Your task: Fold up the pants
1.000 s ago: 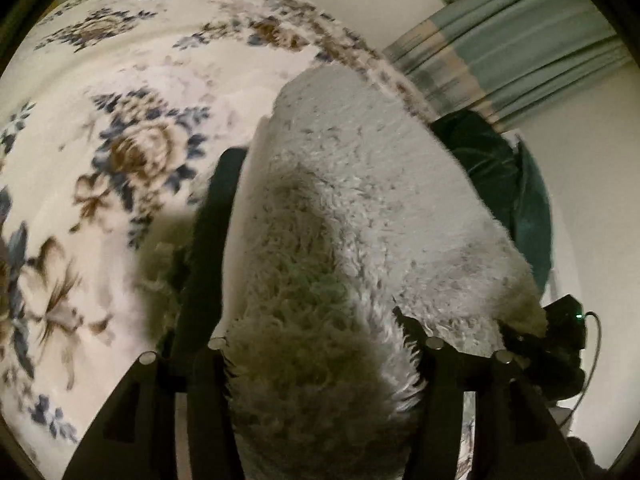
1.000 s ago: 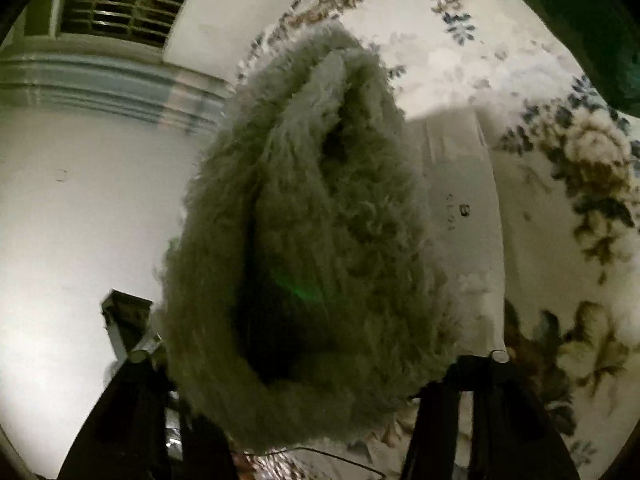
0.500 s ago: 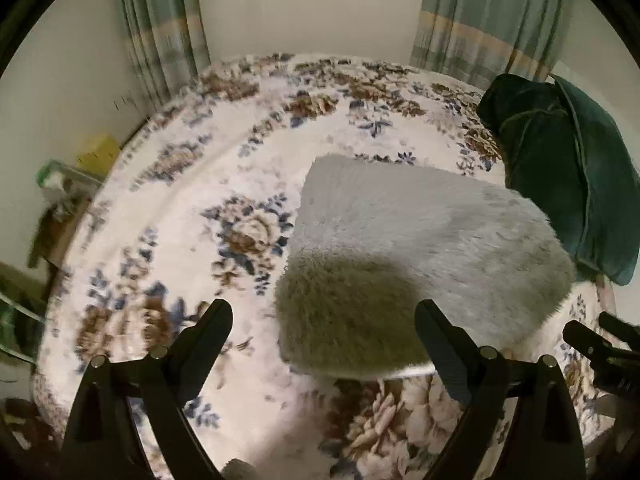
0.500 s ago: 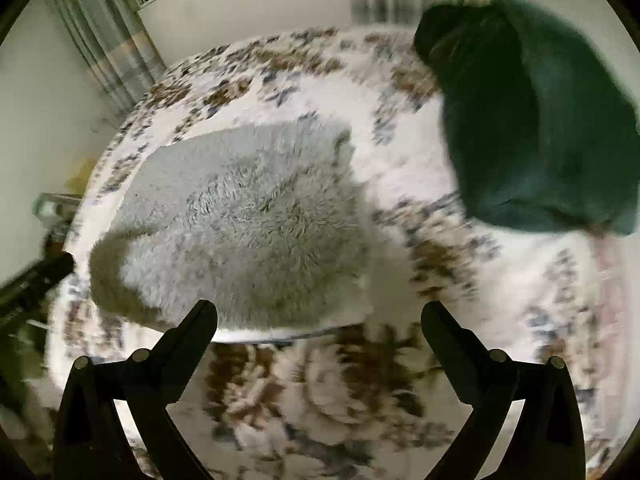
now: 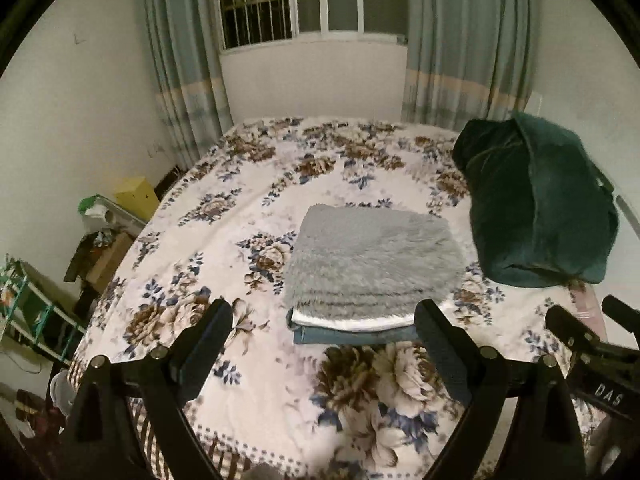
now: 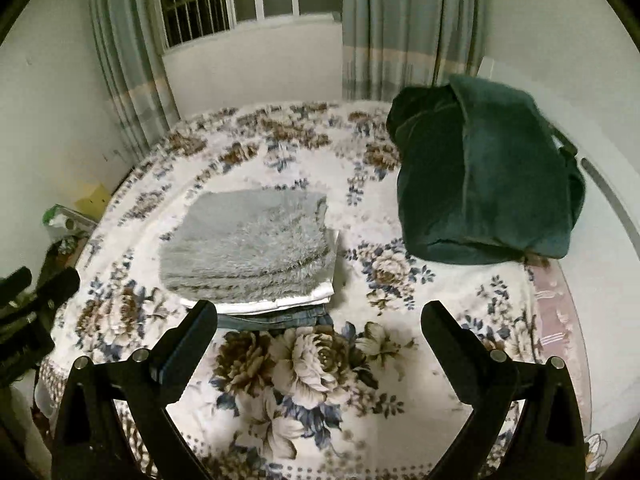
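The grey fluffy pants (image 5: 372,260) lie folded in a flat rectangle on the floral bed (image 5: 240,208), on top of a white folded piece (image 5: 352,322) and folded blue jeans (image 5: 356,336). The same stack shows in the right wrist view: the grey pants (image 6: 252,244) over a white piece (image 6: 280,300) and jeans (image 6: 280,318). My left gripper (image 5: 324,320) is open and empty, held back above the bed's near edge. My right gripper (image 6: 320,322) is open and empty too, near the stack's front. The right gripper's body shows at the left view's right edge (image 5: 592,344).
A dark green folded blanket (image 5: 536,204) lies at the bed's right side, also seen in the right wrist view (image 6: 484,176). Curtains (image 5: 176,60) and a window (image 5: 288,0) stand behind. A yellow box (image 5: 136,196) and cluttered shelves (image 5: 96,248) stand left of the bed.
Both grippers let go of the grey pants and opened. They pulled back and up from the bed, so the folded stack now lies farther away.
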`<state>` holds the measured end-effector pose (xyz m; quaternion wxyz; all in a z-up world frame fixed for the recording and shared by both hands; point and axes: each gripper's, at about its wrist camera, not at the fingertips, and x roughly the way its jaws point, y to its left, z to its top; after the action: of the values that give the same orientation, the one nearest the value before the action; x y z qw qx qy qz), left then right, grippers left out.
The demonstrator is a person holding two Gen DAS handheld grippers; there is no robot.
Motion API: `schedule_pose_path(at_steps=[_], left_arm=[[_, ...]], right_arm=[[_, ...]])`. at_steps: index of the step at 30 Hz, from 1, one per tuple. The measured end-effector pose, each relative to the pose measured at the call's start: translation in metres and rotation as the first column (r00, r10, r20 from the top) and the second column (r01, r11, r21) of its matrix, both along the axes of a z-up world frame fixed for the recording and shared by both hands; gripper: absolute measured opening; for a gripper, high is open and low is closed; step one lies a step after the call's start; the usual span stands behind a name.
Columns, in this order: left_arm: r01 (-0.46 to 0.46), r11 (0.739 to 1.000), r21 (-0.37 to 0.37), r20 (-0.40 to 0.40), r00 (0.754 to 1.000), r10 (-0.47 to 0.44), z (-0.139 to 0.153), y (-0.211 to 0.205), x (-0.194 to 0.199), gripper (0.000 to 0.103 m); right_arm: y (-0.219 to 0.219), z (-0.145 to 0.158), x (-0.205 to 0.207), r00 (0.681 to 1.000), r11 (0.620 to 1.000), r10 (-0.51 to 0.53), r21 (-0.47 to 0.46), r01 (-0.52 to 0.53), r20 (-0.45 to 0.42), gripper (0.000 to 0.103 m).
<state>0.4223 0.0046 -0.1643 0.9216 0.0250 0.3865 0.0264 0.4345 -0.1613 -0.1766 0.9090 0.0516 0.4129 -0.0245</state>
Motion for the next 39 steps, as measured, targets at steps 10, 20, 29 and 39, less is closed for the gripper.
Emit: schedule_pose_path(at_steps=[10,20,29,39], left_arm=[[-0.025,0.999,-0.021,0.077,0.997,0.026,0.068,-0.012,-0.129,0.093],[-0.033,0.999,-0.027,0.141,0.989,0.037,0.113,-0.013,-0.206,0.093],[-0.028,0.999,-0.032,0.163,0.986,0.033,0.130,-0.001,-0.233,0.093],[-0.007,1.000,-0.025,0.167,0.986,0.012,0.129,0.000,-0.242,0.103]], right_arm=[[-0.012,0.099,-0.157,0.990,0.998,0.057,0.015,-0.060,0.126,0.103],[-0.006,0.165,-0.272,0.973,0.996,0.093,-0.008,-0.093,0.212,0.103],[0.010,0.196,-0.307,0.966,0.995,0.097,-0.019,-0.096,0.239,0.103],[0.018,0.199,-0.308,0.965,0.997,0.073,-0.023,-0.070,0.254,0.103]])
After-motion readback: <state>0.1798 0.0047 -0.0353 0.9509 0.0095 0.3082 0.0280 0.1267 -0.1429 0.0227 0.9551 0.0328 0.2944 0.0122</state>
